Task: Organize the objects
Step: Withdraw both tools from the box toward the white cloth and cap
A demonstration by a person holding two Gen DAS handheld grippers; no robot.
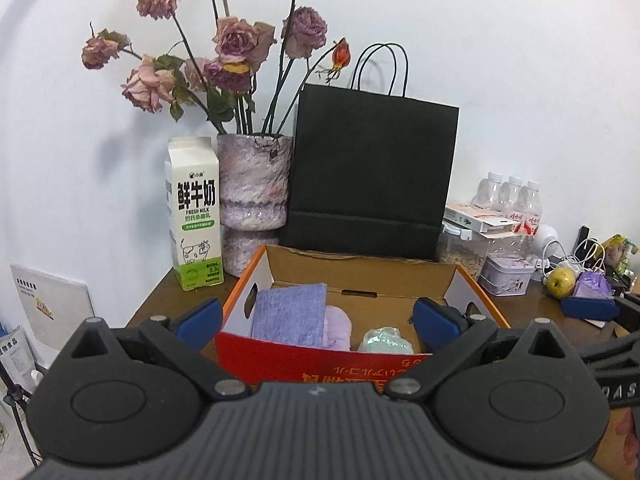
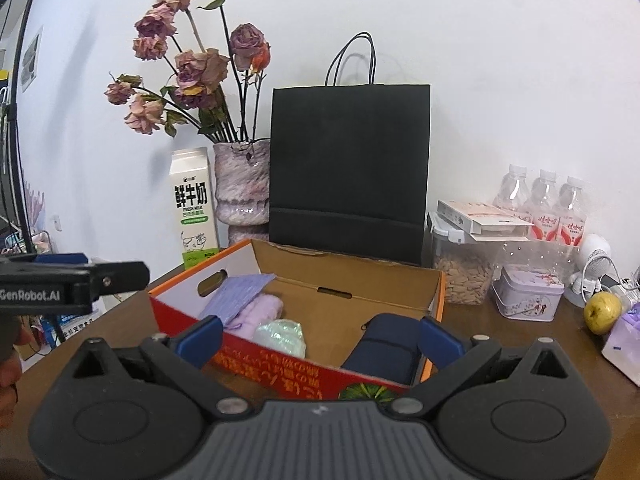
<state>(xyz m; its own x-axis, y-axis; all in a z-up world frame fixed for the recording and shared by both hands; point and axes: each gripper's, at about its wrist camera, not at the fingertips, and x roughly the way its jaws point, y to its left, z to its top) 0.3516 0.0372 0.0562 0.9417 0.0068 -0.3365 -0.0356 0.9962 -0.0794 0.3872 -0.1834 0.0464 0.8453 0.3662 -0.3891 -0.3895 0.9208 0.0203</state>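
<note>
Box point(image 2: 400, 280) on surface point(image 2: 520, 332), partly filled: purple cloth point(image 2: 240, 292), pink towel point(image 2: 264, 312), pale packet point(image 2: 280, 332), dark blue pouch point(image 2: 384, 348) already inside.
Apple point(image 2: 602, 312), tin point(image 2: 528, 296) seemingly left out near right edge. Left tongs point(image 1: 318, 318) wide, empty, above box; right tongs point(image 2: 320, 340) wide, gripping nothing, one pad beside pouch, contact uncertain.

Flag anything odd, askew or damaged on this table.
The roses in the vase are wilted and drooping. The purple cloth in the box leans against its wall. Nothing looks spilled.
</note>
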